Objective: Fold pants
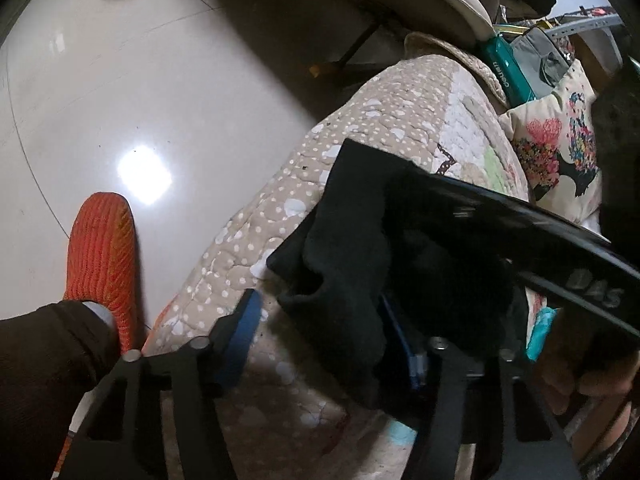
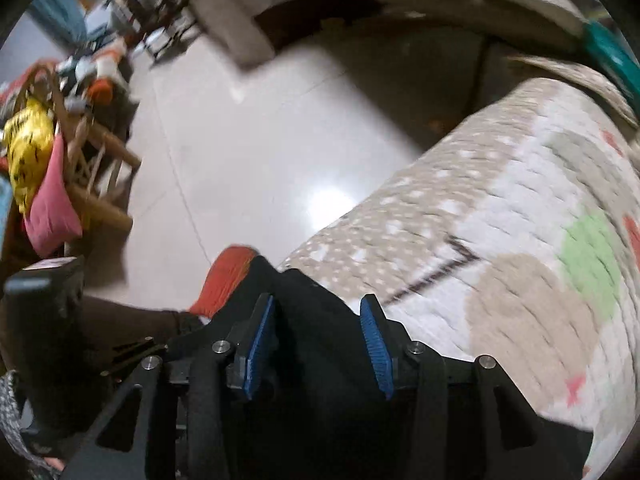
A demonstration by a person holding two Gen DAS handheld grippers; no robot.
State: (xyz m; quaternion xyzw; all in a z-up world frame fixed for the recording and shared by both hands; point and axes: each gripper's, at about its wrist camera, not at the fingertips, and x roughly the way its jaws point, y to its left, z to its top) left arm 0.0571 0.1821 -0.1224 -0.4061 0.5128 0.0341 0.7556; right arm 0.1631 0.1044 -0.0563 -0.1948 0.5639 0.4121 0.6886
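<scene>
The black pants (image 1: 348, 240) lie on a quilted bed cover (image 1: 384, 120). In the left wrist view my left gripper (image 1: 316, 328) is open, its blue left pad (image 1: 240, 336) clear of the cloth, and a bunched fold of the pants hangs over the right finger. The other gripper's black body (image 1: 540, 240) crosses above. In the right wrist view my right gripper (image 2: 320, 344) is open, its blue pads (image 2: 260, 348) spread apart over the black pants (image 2: 320, 320) lying flat at the cover's edge (image 2: 400, 220).
A shiny tiled floor (image 1: 140, 100) lies left of the bed. The person's orange slipper (image 1: 104, 256) stands by the edge. A floral pillow (image 1: 556, 148) and clutter sit at the back. A wooden chair with yellow and pink items (image 2: 48, 172) stands left.
</scene>
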